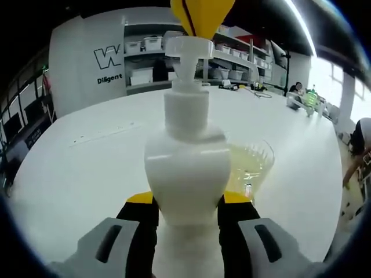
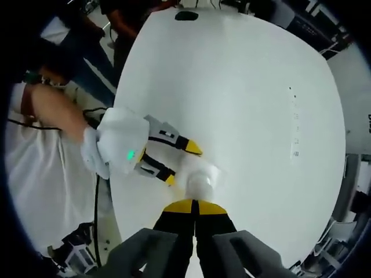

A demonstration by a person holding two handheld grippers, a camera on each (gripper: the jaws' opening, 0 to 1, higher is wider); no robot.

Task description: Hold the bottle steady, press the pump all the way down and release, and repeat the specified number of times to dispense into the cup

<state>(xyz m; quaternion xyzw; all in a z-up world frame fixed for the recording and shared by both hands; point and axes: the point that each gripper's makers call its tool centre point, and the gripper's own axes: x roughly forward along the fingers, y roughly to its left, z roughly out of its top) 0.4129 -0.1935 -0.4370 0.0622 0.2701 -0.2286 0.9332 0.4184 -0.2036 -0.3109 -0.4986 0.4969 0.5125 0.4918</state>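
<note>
A white pump bottle (image 1: 186, 168) stands on the white table (image 1: 81, 174), and my left gripper (image 1: 188, 200) is shut on its lower body, one yellow-tipped jaw on each side. Its pump head (image 1: 189, 46) is raised on its neck. From above, my right gripper (image 1: 203, 14) comes down with its yellow tips closed together, touching or just over the pump head. A clear cup (image 1: 252, 165) holding pale yellow liquid stands right beside the bottle, under the spout side. In the right gripper view my right gripper (image 2: 192, 204) is shut above the blurred pump top (image 2: 202, 182), with the left gripper (image 2: 182, 164) reaching in from the left.
Shelves with white bins (image 1: 152, 43) line the far wall, and people work at the right edge (image 1: 358, 139). The person's arm (image 2: 55, 110) lies at the table's left side. A small dark object (image 2: 186, 15) sits at the far table edge (image 2: 232, 87).
</note>
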